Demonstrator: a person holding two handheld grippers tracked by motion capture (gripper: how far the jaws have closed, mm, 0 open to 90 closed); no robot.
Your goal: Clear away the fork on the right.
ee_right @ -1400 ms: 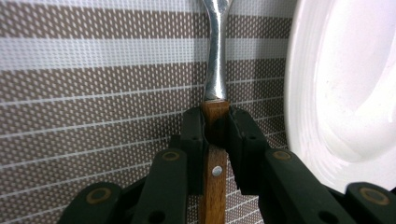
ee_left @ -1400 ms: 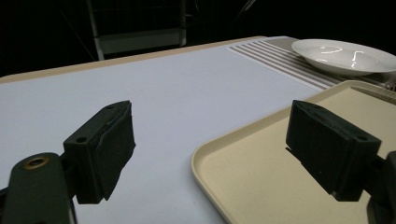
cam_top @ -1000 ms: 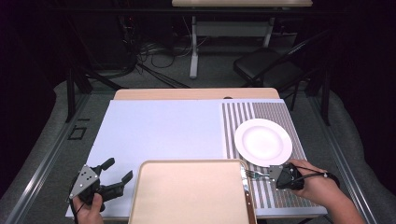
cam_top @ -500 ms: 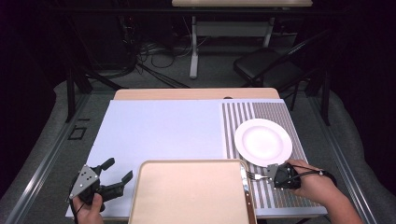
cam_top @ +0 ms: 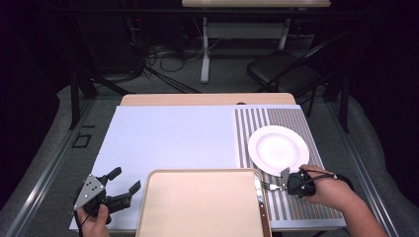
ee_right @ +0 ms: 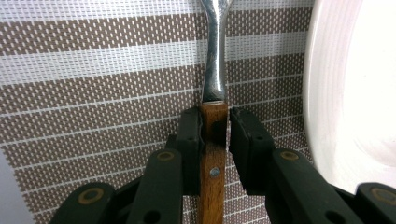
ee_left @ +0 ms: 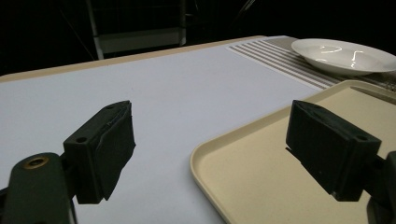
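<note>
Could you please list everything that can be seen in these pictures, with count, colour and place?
fork: one, metal with a wooden handle, on the striped mat by the tray's right edge
plate: one, white, on the striped mat
striped mat: one, brown and white, right part of the table
tray: one, beige, near edge, centre
table cover: one, pale blue-white
chair: one, black, beyond the table
left tongs: black, open, left of the tray
right tongs: black, closed on the fork handle

fork (ee_right: 215, 79) tines cut off at top edge — plate (ee_right: 355, 84) cropped right
</note>
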